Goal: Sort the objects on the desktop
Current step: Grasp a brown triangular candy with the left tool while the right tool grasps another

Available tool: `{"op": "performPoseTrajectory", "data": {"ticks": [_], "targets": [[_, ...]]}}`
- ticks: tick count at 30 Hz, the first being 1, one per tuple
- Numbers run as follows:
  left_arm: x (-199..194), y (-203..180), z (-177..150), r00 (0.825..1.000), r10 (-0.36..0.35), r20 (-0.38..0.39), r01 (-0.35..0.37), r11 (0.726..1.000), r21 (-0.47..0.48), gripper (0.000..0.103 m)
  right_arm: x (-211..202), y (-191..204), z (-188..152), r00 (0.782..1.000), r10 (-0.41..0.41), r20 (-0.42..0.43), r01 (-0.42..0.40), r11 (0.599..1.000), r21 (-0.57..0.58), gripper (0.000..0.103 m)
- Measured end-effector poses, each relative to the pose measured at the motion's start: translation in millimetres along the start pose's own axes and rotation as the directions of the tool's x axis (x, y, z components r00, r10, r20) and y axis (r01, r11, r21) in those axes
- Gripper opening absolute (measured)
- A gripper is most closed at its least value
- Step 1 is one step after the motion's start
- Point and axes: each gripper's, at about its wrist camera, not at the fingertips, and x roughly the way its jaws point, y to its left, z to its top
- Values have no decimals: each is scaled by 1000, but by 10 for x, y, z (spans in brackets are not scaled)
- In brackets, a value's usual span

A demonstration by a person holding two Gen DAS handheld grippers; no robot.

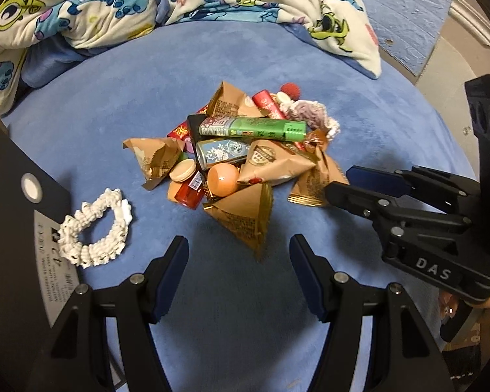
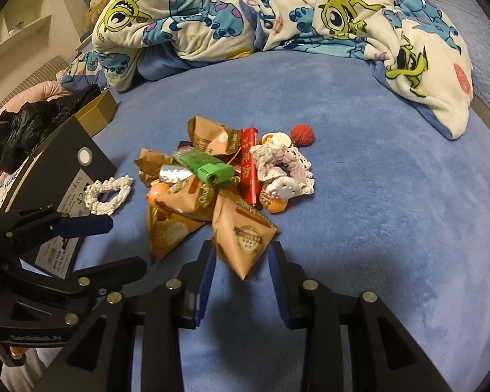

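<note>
1. My left fingers [image 1: 240, 277] stand open at the bottom of the left wrist view, nothing between them, the tip of a brown triangular packet [image 1: 243, 217] just above the gap.
2. My right fingers [image 2: 241, 269] sit at the bottom centre of the right wrist view, parted around the lower corner of another brown packet [image 2: 241, 238]. A gap shows on either side of it, so the pads are not pressing on it.
3. The pile of small things [image 1: 241, 150] lies on the blue bed cover [image 1: 114, 104] in the middle of both views: brown packets, a green tube [image 1: 254, 127], a blue patterned tin [image 1: 223, 152], an orange ball [image 1: 223, 179], a red tube [image 2: 248, 166] and a lilac crocheted scrunchie [image 2: 282, 160].
4. A white scrunchie [image 1: 92, 228] lies apart at the lower left of the left wrist view, partly on a dark box [image 1: 19, 215].
5. A red knitted ball [image 2: 302, 134] sits just beside the pile's upper right in the right wrist view.
6. A cartoon-print blanket [image 2: 277, 9] is bunched across the top.
</note>
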Motion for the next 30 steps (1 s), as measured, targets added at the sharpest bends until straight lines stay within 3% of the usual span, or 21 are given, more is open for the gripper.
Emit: {"op": "performPoseTrajectory", "data": {"ticks": [21, 30], "targets": [[302, 35, 86, 999, -37, -4, 37, 998, -46, 63, 229, -72, 58, 999, 39, 21, -40, 999, 34, 38], [299, 30, 89, 998, -67, -2, 67, 996, -54, 46, 194, -66, 37, 999, 31, 36, -32, 999, 13, 30]]}}
